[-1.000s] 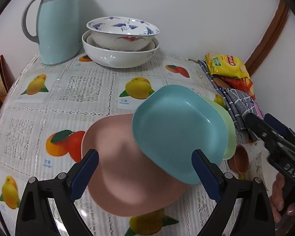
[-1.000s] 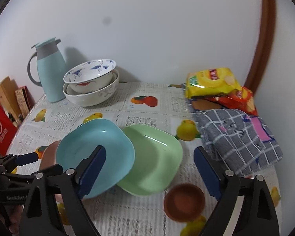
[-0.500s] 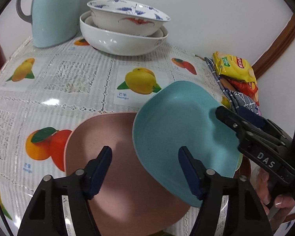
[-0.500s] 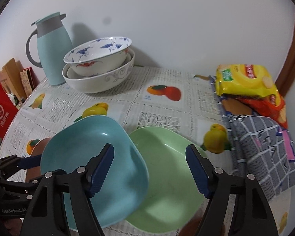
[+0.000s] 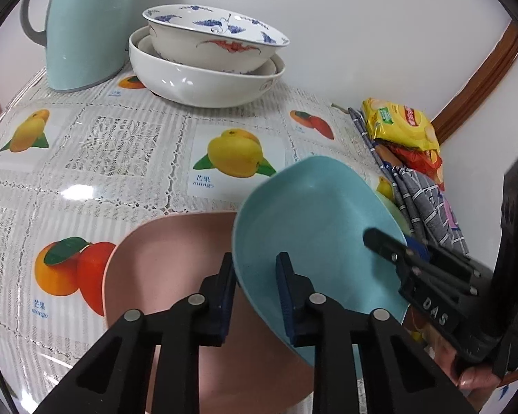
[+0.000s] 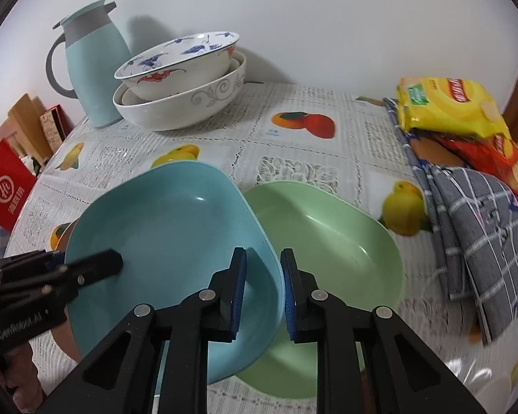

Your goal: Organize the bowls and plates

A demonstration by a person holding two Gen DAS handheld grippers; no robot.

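We hold the blue plate [image 6: 169, 241] tilted between pink plate [image 5: 176, 276] and green plate [image 6: 328, 241]. Left gripper [image 5: 255, 293] and right gripper [image 6: 263, 291] both pinch opposite rims, jaws nearly closed — uneven pulls could twist it loose.

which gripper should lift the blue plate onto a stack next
Either, by grip alone: both the left gripper and the right gripper are shut on the blue plate. It leans between the pink plate and green plate.
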